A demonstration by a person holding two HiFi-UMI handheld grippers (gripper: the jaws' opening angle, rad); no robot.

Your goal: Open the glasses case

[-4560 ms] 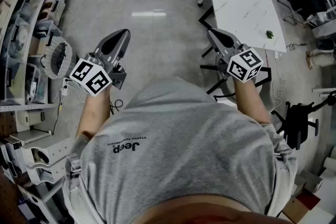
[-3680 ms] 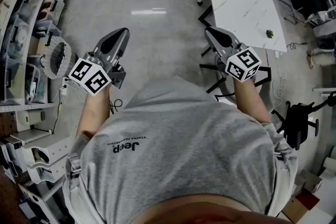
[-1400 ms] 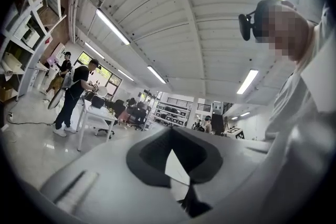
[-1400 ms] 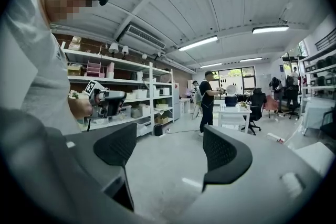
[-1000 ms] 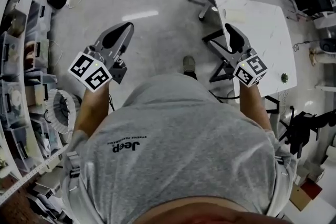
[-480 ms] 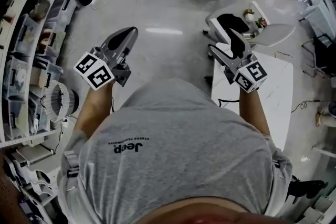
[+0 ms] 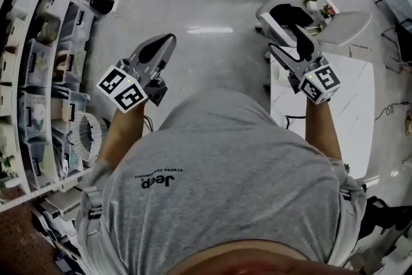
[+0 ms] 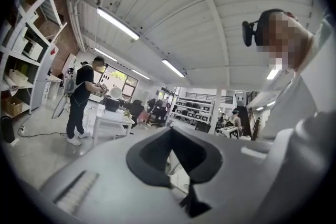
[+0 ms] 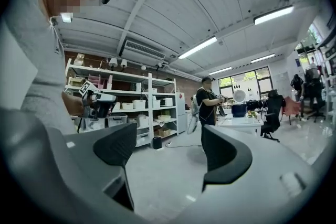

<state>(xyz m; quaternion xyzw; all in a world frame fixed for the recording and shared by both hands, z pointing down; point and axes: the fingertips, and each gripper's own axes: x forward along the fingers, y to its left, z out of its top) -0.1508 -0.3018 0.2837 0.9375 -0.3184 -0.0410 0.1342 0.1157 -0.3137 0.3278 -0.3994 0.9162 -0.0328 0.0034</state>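
Above the floor (image 7: 212, 3), left gripper (image 7: 162, 43) hanging with jaws pressed together, right gripper (image 7: 291, 43) hovering spread and empty, white surface (image 7: 355, 106) lying beneath it, glasses case showing in no view.

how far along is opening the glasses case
Nothing looks done: no glasses case shows in any view. In hand: nothing; the left tool is shut and empty, the right tool open and empty, near a white table. Left: finding the case, holding it, opening it.
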